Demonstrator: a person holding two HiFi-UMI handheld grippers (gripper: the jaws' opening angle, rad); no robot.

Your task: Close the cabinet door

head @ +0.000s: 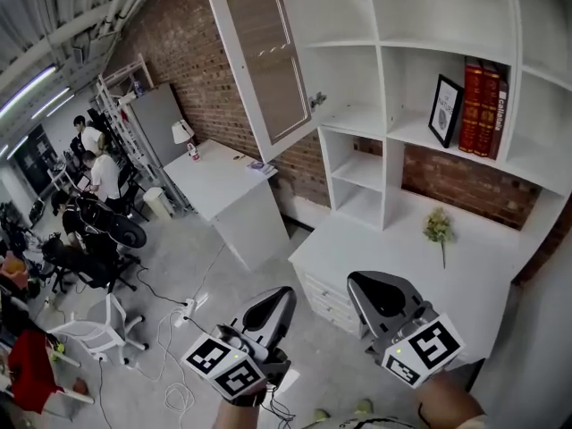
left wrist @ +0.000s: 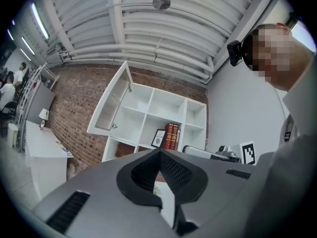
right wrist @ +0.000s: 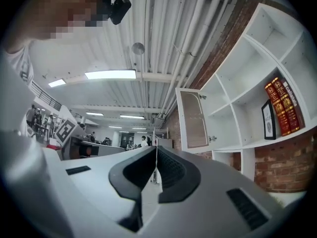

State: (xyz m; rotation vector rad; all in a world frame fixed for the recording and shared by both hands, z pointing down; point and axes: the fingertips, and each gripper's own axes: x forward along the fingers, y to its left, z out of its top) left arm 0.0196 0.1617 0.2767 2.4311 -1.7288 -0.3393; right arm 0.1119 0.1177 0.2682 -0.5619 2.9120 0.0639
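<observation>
1. The white shelf unit [head: 447,34] stands against the brick wall and fills the upper right of the head view. All of its compartments are open-fronted, and only the top-left one has a door.
2. The cabinet door [head: 259,61], a white frame with an arched panel, is hinged on the unit's left side. It is swung wide open and stands out from the top-left compartment toward the room.
3. The white counter [head: 483,275] lies below the shelves, with drawers at its front.
4. The left gripper [head: 284,295] has its jaws together, with nothing between them. It is held low, well apart from the door.
5. The right gripper [head: 357,284] also has its jaws together and empty. It is over the counter's near corner and touches nothing.
6. The red books [head: 483,105], a framed picture [head: 445,110] and a flower sprig [head: 438,229] play no part.
7. We judge the task not yet started, since the door is untouched.
8. Next, we would raise one gripper to the face of the door turned away from the shelves, near its free edge. We would then push with the closed tips and swing the door round until it sits flush.
</observation>
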